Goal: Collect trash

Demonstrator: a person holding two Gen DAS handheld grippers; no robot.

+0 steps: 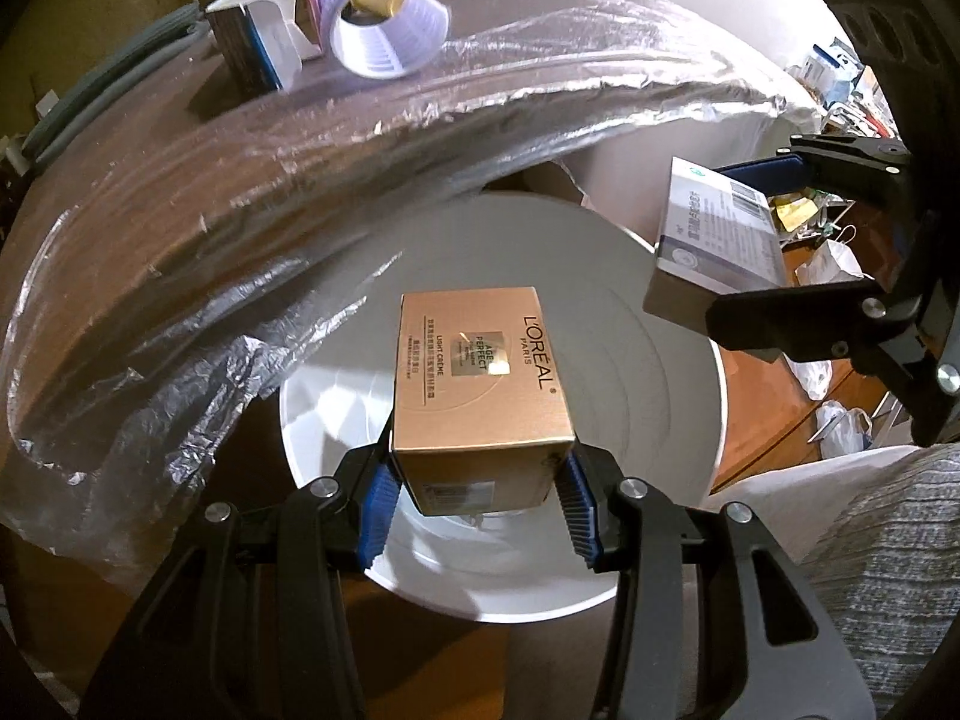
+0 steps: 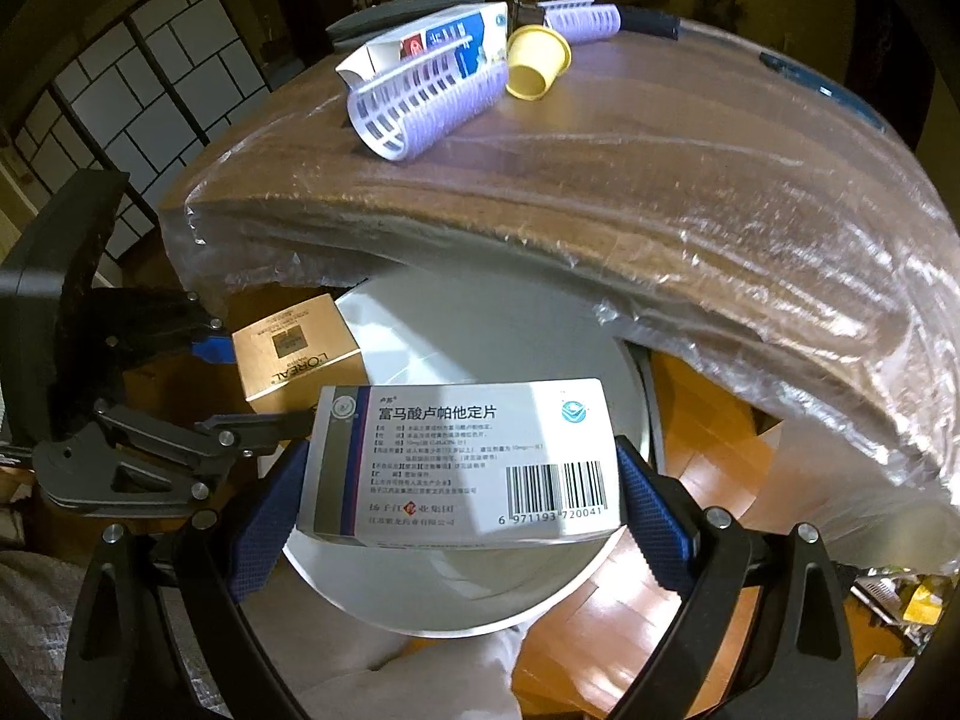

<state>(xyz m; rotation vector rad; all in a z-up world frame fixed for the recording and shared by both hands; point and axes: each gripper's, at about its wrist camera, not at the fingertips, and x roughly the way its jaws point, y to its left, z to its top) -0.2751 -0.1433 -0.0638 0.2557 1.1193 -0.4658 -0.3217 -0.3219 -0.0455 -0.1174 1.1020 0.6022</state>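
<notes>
My left gripper [image 1: 480, 495] is shut on a gold L'Oréal carton [image 1: 477, 384], held over the open mouth of a white round bin [image 1: 672, 372]. My right gripper [image 2: 462, 501] is shut on a white medicine box [image 2: 462, 462] with a barcode, also above the white bin [image 2: 480, 588]. In the left wrist view the medicine box [image 1: 717, 234] hangs at the right in the other gripper [image 1: 780, 240]. In the right wrist view the gold carton [image 2: 297, 351] shows at the left. On the plastic-wrapped wooden table [image 2: 600, 180] lie a purple hair roller [image 2: 420, 108], a yellow cup [image 2: 534, 63] and a blue-and-white carton [image 2: 432, 45].
The table edge [image 1: 240, 192] overhangs the bin's far side, with loose plastic wrap hanging down. A second purple roller [image 2: 582, 18] lies further back. Wooden floor [image 2: 708, 420] with plastic bags [image 1: 840, 426] lies to the right. A grey knitted sleeve [image 1: 888, 570] is at lower right.
</notes>
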